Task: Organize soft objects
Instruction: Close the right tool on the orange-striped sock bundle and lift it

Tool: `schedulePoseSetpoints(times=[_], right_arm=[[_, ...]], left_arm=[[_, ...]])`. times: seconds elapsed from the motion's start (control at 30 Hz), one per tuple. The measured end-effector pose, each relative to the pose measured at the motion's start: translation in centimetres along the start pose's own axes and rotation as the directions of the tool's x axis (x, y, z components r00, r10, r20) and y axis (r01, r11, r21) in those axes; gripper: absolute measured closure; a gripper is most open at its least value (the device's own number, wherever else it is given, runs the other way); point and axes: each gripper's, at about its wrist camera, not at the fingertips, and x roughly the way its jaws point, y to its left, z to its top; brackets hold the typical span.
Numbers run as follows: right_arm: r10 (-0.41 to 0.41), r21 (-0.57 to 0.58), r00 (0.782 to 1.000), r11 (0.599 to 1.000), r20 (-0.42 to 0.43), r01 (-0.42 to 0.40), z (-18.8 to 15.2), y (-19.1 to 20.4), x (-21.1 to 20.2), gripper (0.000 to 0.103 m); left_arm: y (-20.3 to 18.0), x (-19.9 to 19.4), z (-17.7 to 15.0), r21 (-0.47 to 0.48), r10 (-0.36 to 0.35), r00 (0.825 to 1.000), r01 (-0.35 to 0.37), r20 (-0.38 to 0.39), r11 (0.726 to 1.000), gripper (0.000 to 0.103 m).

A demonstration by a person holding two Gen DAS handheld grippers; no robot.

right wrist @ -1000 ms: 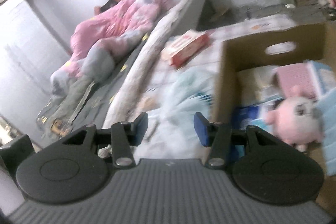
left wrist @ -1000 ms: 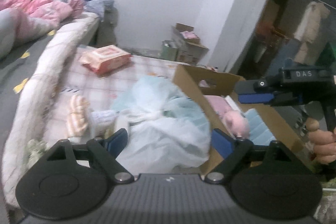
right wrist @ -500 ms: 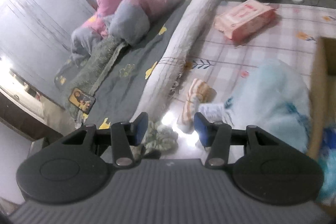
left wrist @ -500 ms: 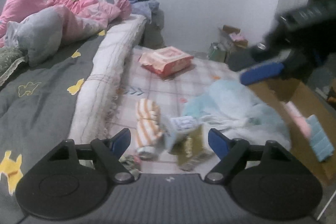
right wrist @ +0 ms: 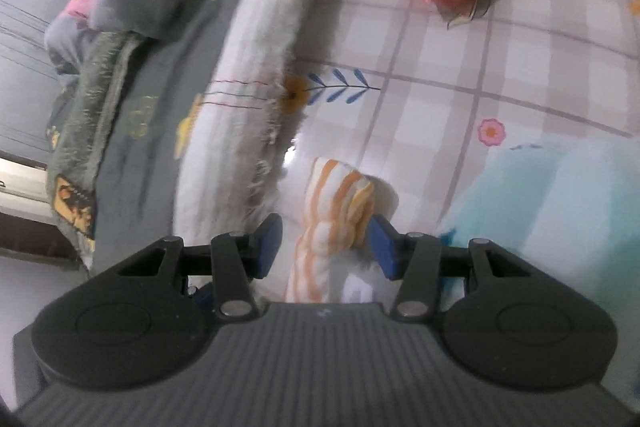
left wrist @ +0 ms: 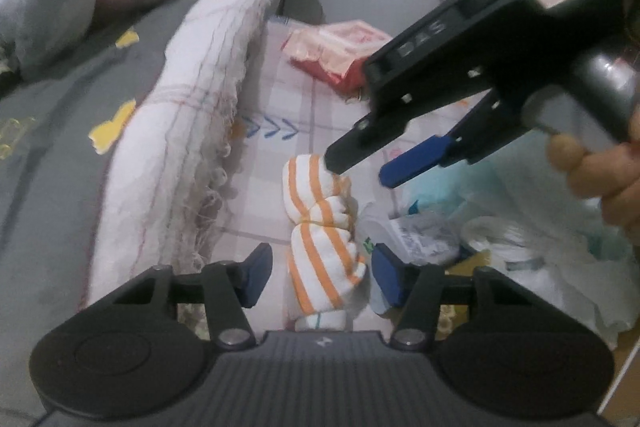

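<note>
Socks [left wrist: 320, 227], white with orange stripes and bunched in a roll, lie low in the middle of both views on the checked sheet [left wrist: 276, 99], and both my tongs are over them. My left tongs [left wrist: 318, 273] are closing with the near end of the roll between the pads, and I see a gap on each side, so no grip yet. My right tongs [right wrist: 322, 243] stand part open across the far end; the right pad looks to touch the cloth, the left one is clear of it, though the blur keeps me from being sure. I judge this to be the pick-up step: the next move calls for both pairs to close on the roll and lift it together. Just left of the socks runs the fringed edge of a white blanket [left wrist: 192, 115], close enough to snag. Just right lie a crinkly plastic bag [left wrist: 536, 259] and something light blue [right wrist: 560, 207]. Toward the top of the frame the sheet is bare up to a pink packet [left wrist: 340, 51], so straight up is my freest way out.
</note>
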Motion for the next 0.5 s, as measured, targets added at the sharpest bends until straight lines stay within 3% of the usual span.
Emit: schedulePoseSetpoints(times=[0.33, 0.5], right_arm=[[0.031, 0.034, 0.998, 0.999, -0.062, -0.029, 1.1, -1.1, 4.3, 0.059], [0.057, 0.02, 0.997, 0.998, -0.048, -0.056, 0.9, -0.7, 4.2, 0.067]], left_arm=[[1.0, 3.1, 0.5, -0.066, -0.038, 0.993, 0.031, -0.108, 0.997, 0.046], [1.5, 3.4, 0.8, -0.121, -0.072, 0.99, 0.058, -0.121, 0.991, 0.057]])
